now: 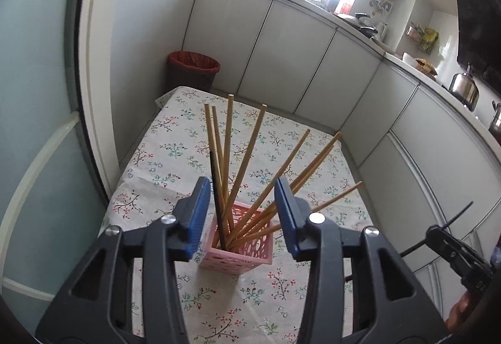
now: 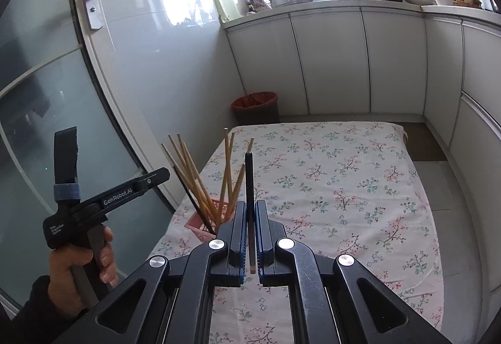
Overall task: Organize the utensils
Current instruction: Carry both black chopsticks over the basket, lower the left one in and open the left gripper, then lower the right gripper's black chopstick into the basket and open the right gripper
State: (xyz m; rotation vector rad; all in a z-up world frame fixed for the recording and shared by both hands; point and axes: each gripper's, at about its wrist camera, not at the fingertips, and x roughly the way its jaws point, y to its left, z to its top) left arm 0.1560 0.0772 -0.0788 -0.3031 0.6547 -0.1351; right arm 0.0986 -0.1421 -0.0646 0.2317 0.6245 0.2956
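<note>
Both tongs are up over the surface with the white floral cloth (image 1: 175,137). With my left tongs (image 1: 241,212) I have the blue-padded jaws standing partly apart, nothing pressed between them; they hang just above the small pink plastic lattice holder (image 1: 250,253) that stands upright on the cloth. Looking between the jaws I see a bundle of pale wooden chopsticks (image 1: 244,162) fanned out of the holder, most leaning to the right, and one black chopstick (image 1: 217,197) standing in it on the left side, near my left pad but not touching it as far as I can tell.

With my right tongs (image 2: 250,218) I have the jaws pinched tight on a second dark chopstick with a light wooden tip (image 2: 249,184). It stands nearly upright, the dark end poking above the pads and the pale tip showing below them. From this side the pink holder sits just left of my right tongs, and my left hand (image 2: 78,265) grips the other tool's handle, further left. A dark bin with a red liner (image 2: 256,107) stands beyond the far end of the cloth.
</note>
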